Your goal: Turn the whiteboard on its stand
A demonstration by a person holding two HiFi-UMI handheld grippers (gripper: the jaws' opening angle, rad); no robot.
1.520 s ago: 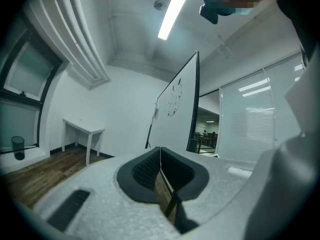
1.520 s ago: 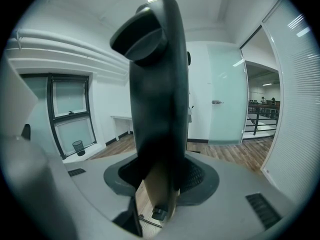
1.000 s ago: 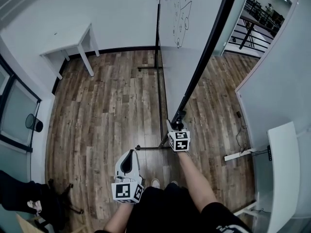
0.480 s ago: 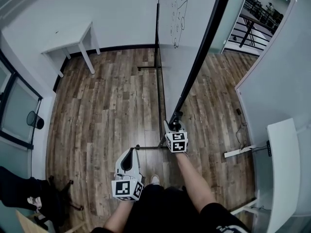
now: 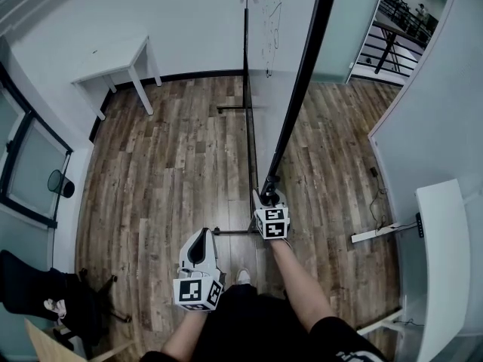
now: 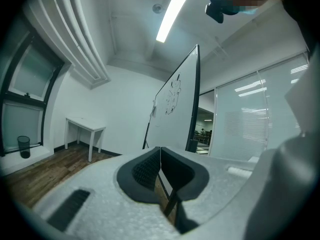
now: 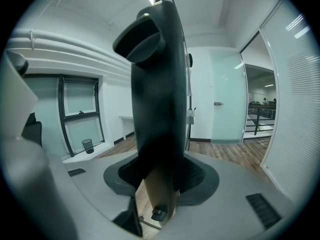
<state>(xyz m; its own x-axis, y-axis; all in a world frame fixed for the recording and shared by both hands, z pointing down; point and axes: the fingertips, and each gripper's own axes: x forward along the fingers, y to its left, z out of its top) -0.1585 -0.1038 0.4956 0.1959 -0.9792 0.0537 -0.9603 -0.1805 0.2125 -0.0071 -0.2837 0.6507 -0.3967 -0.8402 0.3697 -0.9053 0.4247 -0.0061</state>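
Whiteboard (image 5: 273, 89), upright on its stand (image 5: 247, 119) over the wood floor (image 5: 166, 164), is being clamped at its dark near edge by the right gripper (image 5: 266, 194); the left gripper (image 5: 199, 249) is being held closed and empty.

**Bare White Room, Plank Floor**

Floored throughout in brown wood planks (image 5: 166, 172), edged by a dark baseboard (image 5: 189, 76) under the white wall (image 5: 181, 21) at 12 o'clock. Holds a small white table (image 5: 113, 57) at 11 o'clock, against that wall. Shows dark-framed windows (image 5: 26, 157) at 9 o'clock, with a black waste bin (image 5: 59, 183) just beside them. Has a white desk (image 5: 438, 255) at 4 o'clock. Opens at 1 o'clock onto a railed area (image 5: 389, 44). Lit by a ceiling strip light (image 6: 172, 6).
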